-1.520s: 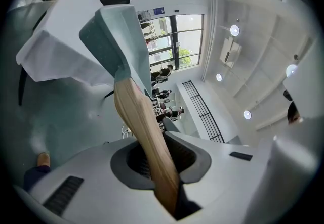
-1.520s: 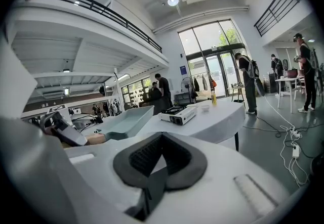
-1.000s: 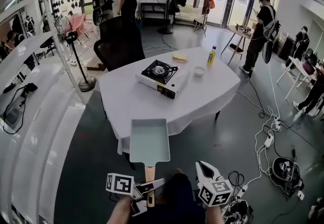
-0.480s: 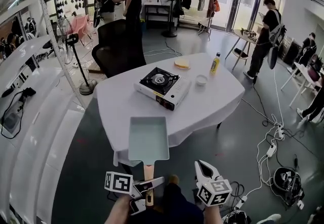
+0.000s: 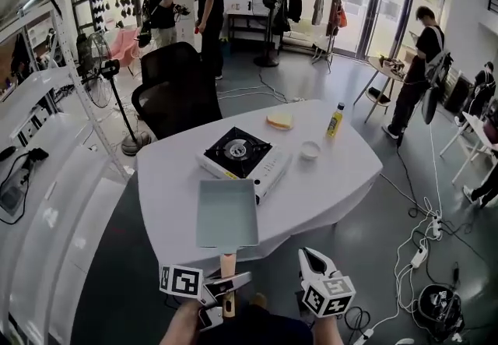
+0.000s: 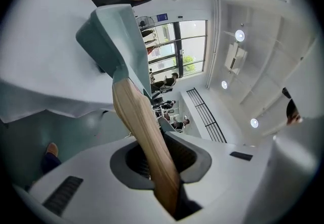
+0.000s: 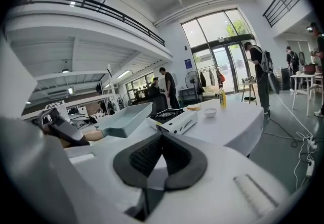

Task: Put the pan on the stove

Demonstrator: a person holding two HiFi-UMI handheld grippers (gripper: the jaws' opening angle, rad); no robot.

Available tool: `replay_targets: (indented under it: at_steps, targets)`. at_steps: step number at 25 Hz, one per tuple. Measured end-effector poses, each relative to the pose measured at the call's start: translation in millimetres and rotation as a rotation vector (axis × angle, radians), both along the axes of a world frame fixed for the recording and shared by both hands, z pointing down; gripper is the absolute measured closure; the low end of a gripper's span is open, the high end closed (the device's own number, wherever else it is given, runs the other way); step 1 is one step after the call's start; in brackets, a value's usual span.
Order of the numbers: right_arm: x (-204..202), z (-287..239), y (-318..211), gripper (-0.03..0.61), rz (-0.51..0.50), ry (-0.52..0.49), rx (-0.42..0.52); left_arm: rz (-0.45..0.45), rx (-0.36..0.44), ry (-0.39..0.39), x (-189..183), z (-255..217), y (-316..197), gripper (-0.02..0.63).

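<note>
Teal pan (image 5: 227, 213) handle clamped in left gripper (image 5: 229, 287) | right gripper (image 5: 311, 259) closed, empty | stove (image 5: 243, 160) ahead; bowl (image 5: 310, 150), bottle (image 5: 334, 120) beyond

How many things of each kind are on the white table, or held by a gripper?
Pale green rectangular pan with wooden handle, held by left gripper: 1
White portable gas stove with black top: 1
Small white bowl: 1
Yellow bottle: 1
Flat yellow item: 1
Total: 5

Saw bare desk (image 5: 167, 188) left of the stove (image 5: 241, 158), with bowl (image 5: 310, 150) and bottle (image 5: 334, 121) standing apart at its right.
</note>
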State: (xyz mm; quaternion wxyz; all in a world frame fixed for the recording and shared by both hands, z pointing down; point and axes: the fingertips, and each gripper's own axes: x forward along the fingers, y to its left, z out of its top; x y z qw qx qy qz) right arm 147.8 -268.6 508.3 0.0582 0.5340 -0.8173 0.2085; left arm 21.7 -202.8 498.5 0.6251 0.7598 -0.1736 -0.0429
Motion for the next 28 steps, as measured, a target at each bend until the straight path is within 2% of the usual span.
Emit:
replay_targets:
  at_steps: [6, 10, 20, 28]
  targets:
    - [18.9, 4.1, -62.3, 0.577, -0.034, -0.008, 0.024, -0.042, 0.022, 0.011, 19.9, 0.3, -55.1, 0.546]
    - [22.9, 9.8, -84.1, 0.577, -0.063, -0.006, 0.024, -0.066, 0.023, 0.011, 26.3, 6.5, -74.6, 0.546]
    - [25.1, 32.1, -79.2, 0.577, -0.083, -0.010, -0.036, -0.091, -0.034, 0.012, 30.6, 23.6, -70.2, 0.541]
    - [23.0, 46.9, -81.6, 0.577, -0.088, -0.016, -0.070, -0.100, -0.054, 0.044, 36.0, 24.5, -78.5, 0.541]
